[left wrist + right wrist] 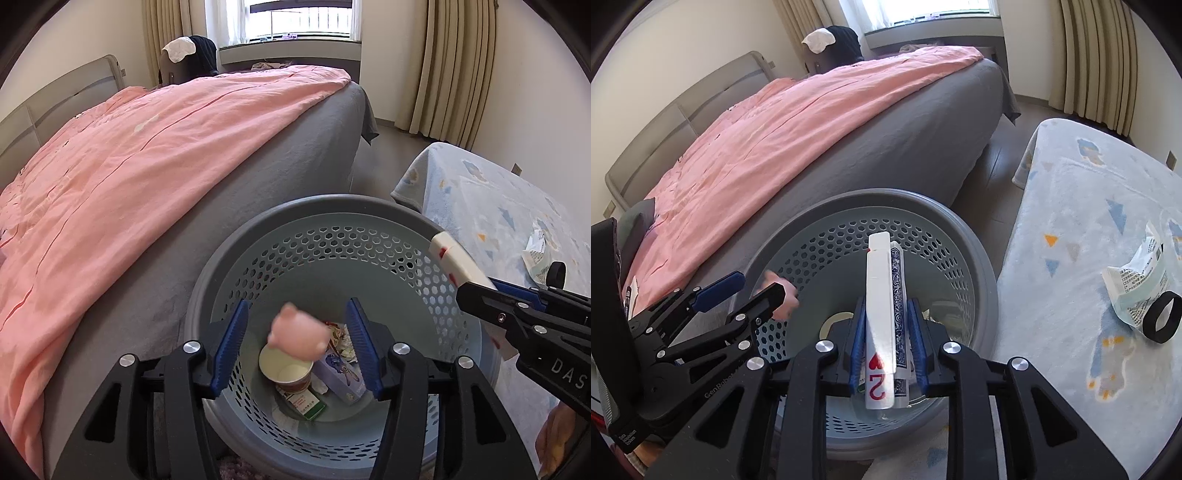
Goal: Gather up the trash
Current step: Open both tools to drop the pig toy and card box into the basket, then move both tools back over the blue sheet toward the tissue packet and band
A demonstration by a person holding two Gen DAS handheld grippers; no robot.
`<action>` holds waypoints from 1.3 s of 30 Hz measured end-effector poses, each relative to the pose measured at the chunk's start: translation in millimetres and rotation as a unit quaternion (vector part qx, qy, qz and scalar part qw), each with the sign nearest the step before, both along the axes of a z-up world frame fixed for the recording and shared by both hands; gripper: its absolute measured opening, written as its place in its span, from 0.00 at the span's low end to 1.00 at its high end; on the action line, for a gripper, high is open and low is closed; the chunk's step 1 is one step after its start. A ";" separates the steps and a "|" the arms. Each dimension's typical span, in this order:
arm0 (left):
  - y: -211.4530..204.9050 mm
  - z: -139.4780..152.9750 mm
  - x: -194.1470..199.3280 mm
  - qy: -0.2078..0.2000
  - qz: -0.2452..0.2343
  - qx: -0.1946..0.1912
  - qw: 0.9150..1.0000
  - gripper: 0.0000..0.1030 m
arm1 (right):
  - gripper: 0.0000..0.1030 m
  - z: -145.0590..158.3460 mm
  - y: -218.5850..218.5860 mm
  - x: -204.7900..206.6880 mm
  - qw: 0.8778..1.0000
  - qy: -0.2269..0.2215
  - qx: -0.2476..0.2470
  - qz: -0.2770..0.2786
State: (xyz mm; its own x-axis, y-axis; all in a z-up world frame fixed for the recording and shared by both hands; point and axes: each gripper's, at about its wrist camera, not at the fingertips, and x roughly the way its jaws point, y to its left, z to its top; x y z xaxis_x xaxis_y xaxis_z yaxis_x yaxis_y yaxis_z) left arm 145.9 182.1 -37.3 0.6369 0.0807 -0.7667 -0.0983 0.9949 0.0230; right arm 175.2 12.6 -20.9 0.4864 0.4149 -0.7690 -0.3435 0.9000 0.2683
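1. My left gripper [295, 347] hangs over the basket [229, 266] with jaws spread; a pink scrap [299, 334] sits blurred between them, touching neither.
2. My right gripper [884, 343] is clamped on a playing-card pack [884, 314], above the basket's right side.
3. The crumpled wrapper [1137, 288] lies on the table [1071, 206], right of my right gripper.
4. Risk, I judge: the long pack could catch the rim and tip outside if released too near the edge.

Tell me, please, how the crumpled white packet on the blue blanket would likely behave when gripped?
The crumpled packet looks like thin, creased film, so it is probably light and would likely collapse between the fingers. Lying on the soft blanket, it would probably slide, not roll.
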 end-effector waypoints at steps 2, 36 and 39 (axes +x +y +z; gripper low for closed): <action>0.9 0.5 -1.0 -0.002 0.004 0.000 1.000 0.61 | 0.35 1.2 -2.2 -0.1 1.000 -0.001 0.002 -0.004; 3.2 2.4 -3.3 -0.009 0.020 0.006 1.000 0.64 | 0.43 0.9 -6.9 -5.1 1.000 -0.008 -0.004 -0.017; 1.8 4.0 -3.9 -0.012 0.021 0.005 1.000 0.64 | 0.43 3.1 -11.5 -5.5 1.000 -0.009 -0.002 -0.022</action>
